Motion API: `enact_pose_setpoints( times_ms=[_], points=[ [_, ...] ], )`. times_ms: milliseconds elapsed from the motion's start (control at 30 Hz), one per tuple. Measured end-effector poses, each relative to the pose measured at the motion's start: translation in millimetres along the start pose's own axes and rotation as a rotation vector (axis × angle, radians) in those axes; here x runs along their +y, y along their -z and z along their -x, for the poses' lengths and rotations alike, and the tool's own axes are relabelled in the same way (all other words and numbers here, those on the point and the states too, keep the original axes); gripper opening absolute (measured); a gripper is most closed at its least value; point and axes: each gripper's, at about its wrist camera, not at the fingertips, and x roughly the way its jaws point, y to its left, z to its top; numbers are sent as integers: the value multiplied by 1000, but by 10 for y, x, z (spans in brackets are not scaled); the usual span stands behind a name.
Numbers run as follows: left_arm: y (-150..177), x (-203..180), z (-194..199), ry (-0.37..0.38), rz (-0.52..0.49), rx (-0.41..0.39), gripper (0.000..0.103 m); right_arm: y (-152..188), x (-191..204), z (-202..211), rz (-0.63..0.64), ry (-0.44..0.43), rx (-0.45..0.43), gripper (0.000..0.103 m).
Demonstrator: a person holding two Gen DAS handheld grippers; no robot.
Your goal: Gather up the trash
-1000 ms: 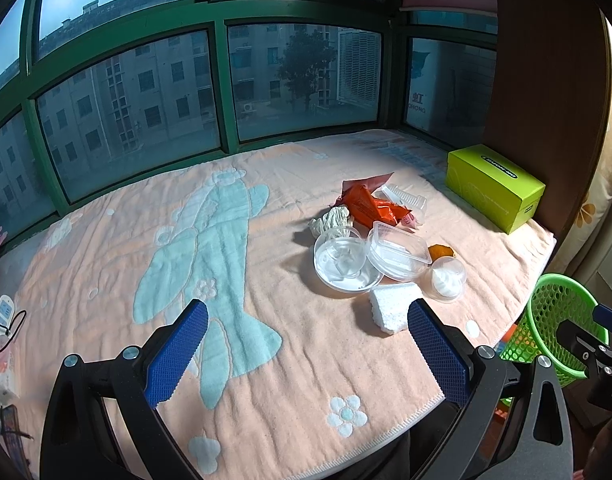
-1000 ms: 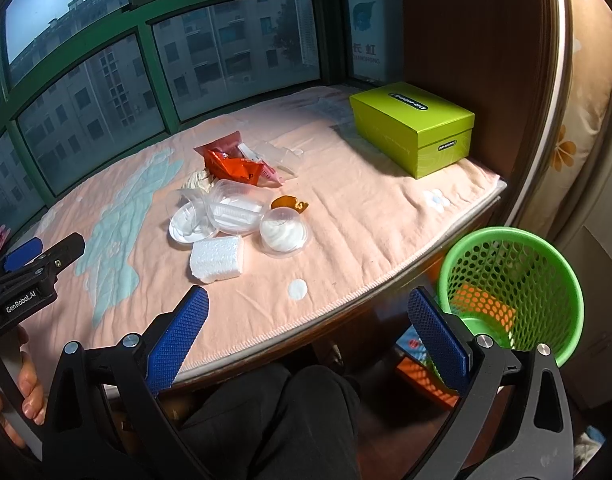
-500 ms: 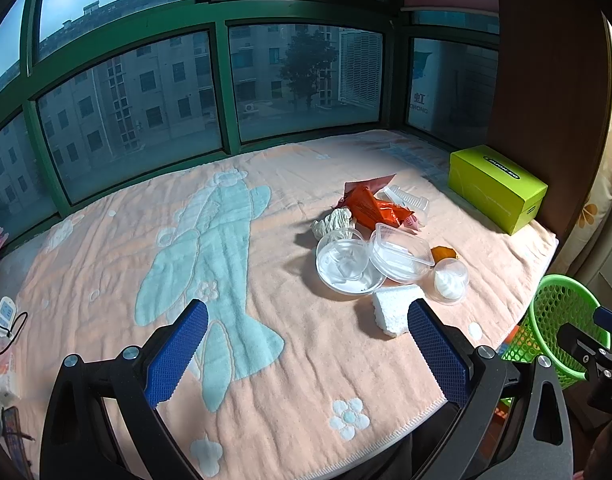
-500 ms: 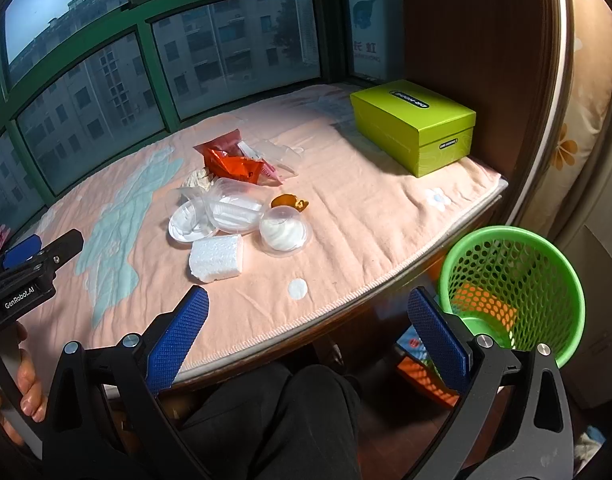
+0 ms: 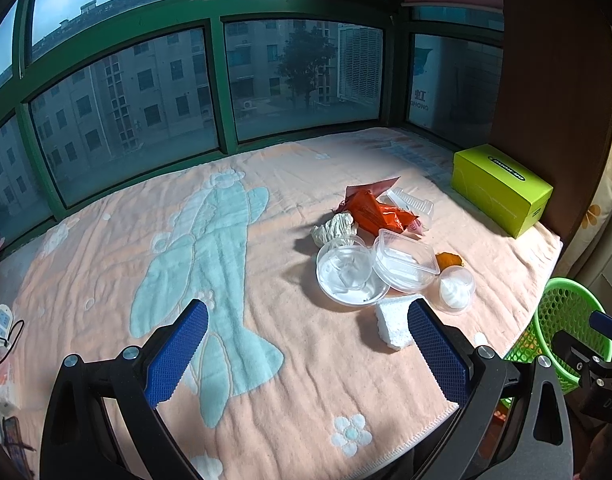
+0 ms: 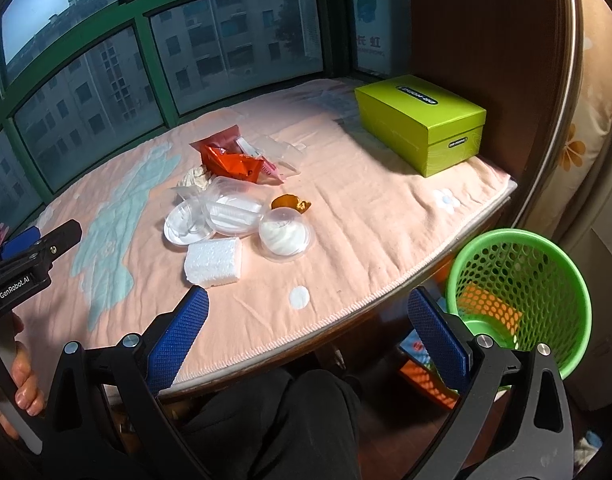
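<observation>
A heap of trash lies on the peach blanket: an orange wrapper [image 5: 376, 211] [image 6: 230, 164], clear plastic tubs [image 5: 404, 262] [image 6: 234, 212], a round lid [image 5: 350, 276], a small cup with tissue [image 5: 455, 288] [image 6: 284, 236], a white foam block [image 5: 394, 324] [image 6: 214, 262], crumpled paper [image 5: 334, 229] and an orange peel [image 6: 290, 203]. A green mesh basket [image 6: 518, 292] [image 5: 562, 320] stands on the floor at the right. My left gripper [image 5: 306, 354] hangs open over the blanket, short of the heap. My right gripper [image 6: 306, 336] is open above the blanket's front edge, holding nothing.
A lime-green box [image 5: 502, 188] [image 6: 422, 120] sits at the far right by a wooden wall. Green-framed windows run along the back. The person's dark-clothed legs [image 6: 266, 420] are below the edge. A hand [image 6: 18, 376] holds the left gripper's handle.
The left wrist view has drawn slightly back and left from the heap; both grippers stay open and nothing on the blanket has moved.
</observation>
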Motion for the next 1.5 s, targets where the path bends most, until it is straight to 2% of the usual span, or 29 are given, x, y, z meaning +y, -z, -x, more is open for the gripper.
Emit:
enact_pose_setpoints(
  times_ms=[967,1500],
  points=[
    [-412,175,-625,-37,-3,79,97,-312,127,-860,82,-75,83,98],
    [-391,306,-897,2,20,150,97,-448,111,-1409,129,-70,144,81]
  ],
)
